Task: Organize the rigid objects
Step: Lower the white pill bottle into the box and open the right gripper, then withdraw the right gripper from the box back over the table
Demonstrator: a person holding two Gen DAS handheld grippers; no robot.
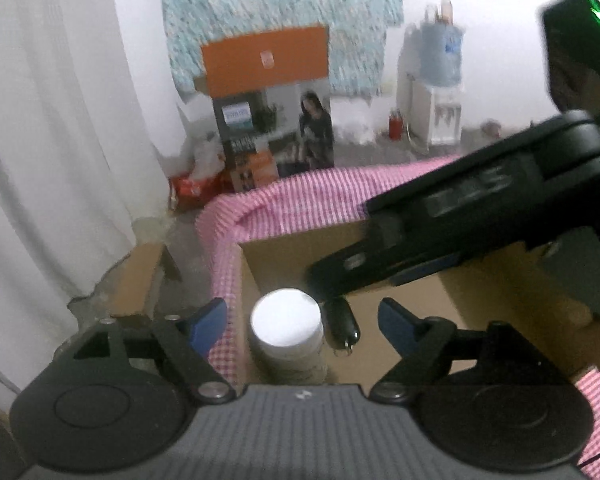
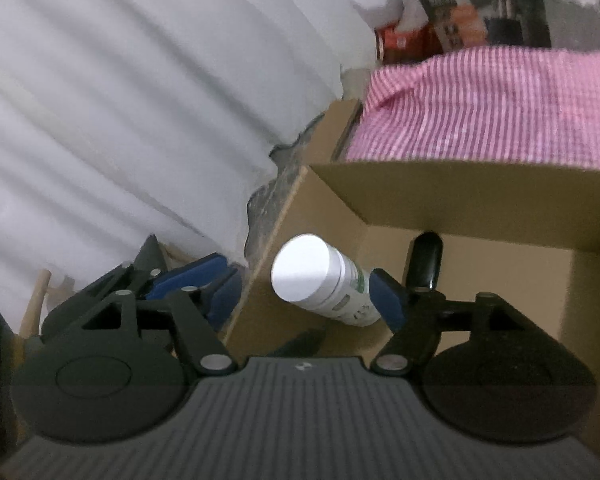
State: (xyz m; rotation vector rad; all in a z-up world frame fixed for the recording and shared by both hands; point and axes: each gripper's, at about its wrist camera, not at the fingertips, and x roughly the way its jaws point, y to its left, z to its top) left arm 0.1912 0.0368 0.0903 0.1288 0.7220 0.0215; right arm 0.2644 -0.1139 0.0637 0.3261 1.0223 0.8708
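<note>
Two grippers over an open cardboard box (image 1: 260, 264) edged with pink checked cloth (image 1: 300, 200).
Left gripper (image 1: 300, 326) and right gripper (image 2: 300, 286) jaws released; white-capped bottle (image 2: 320, 284) tilts inside, may topple onto black key fob (image 1: 342, 324) beside it.

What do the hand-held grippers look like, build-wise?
Both match: left hand-held gripper and right hand-held gripper have blue finger pads, black linkage arms with silver pivot pins, round black discs either side, and a ribbed grey body with a small white logo. No sleeves visible.

White-cap bottle (image 1: 286, 330), black fob (image 1: 342, 326), prob. inside box (image 1: 300, 248).
</note>
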